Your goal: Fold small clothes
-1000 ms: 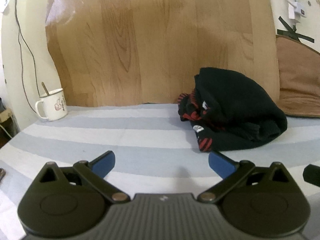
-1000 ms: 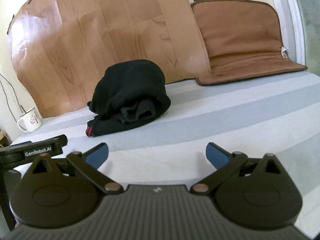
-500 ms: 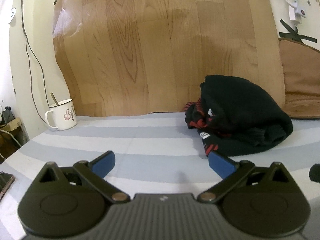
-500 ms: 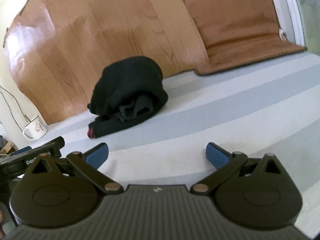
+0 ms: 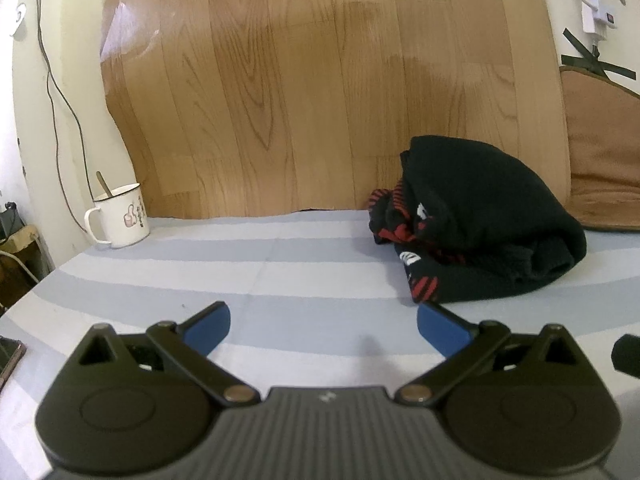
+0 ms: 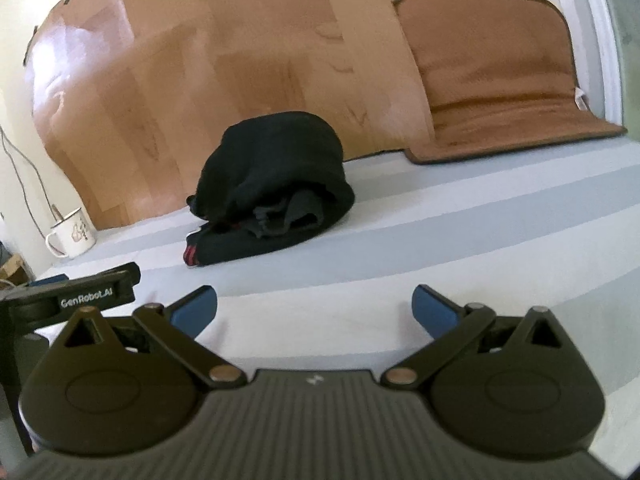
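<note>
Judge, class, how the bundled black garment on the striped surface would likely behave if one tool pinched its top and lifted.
The black garment looks soft and floppy: it slumps in loose folds, so it would probably unroll and dangle. Its red-striped layers spill out separately, so some may slide free. It seems bulky yet light, unlikely to roll.

Left gripper [image 5: 323,326] low over striped sheet [image 5: 280,264], jaws wide apart, nothing btwn blue pads [image 5: 210,326]. Black/red clothes [image 5: 476,232] bundled ahead-right, apart from pads. Mug [image 5: 118,216] w/ spoon far left by wood panel [image 5: 320,88]. Brown cushion [image 5: 600,152] at right edge.
</note>
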### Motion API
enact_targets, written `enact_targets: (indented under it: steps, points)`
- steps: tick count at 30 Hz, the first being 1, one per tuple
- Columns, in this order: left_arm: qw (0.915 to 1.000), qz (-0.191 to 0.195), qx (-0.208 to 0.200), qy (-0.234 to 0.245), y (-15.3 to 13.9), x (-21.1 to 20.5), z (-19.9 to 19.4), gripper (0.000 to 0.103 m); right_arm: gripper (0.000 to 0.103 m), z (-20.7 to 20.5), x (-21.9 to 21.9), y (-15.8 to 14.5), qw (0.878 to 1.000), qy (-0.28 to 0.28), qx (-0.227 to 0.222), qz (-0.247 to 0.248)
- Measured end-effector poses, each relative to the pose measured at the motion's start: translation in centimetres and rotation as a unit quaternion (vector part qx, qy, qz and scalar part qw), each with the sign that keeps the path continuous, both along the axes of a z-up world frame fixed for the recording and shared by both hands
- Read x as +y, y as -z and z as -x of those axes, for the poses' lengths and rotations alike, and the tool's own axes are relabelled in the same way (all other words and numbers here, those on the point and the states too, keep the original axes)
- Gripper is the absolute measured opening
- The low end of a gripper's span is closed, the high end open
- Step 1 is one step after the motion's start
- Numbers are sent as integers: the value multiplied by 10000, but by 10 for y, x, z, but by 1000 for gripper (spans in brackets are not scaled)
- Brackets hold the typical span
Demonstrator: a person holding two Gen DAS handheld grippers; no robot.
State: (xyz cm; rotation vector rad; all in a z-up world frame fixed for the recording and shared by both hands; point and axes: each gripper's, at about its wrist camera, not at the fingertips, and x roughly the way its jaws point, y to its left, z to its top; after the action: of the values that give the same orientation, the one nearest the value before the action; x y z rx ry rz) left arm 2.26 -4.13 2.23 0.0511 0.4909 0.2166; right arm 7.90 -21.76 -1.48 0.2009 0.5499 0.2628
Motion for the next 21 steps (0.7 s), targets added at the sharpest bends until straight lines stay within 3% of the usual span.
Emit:
enact_targets:
  steps: [8,21]
  points:
    - [9994,244,248,55,1,5,-4,103,103,0,4,-1,9999,-51,-64,84]
    - [9987,325,358,188,1,5,-4,103,103,1,5,-1,9999,-27,-84,73]
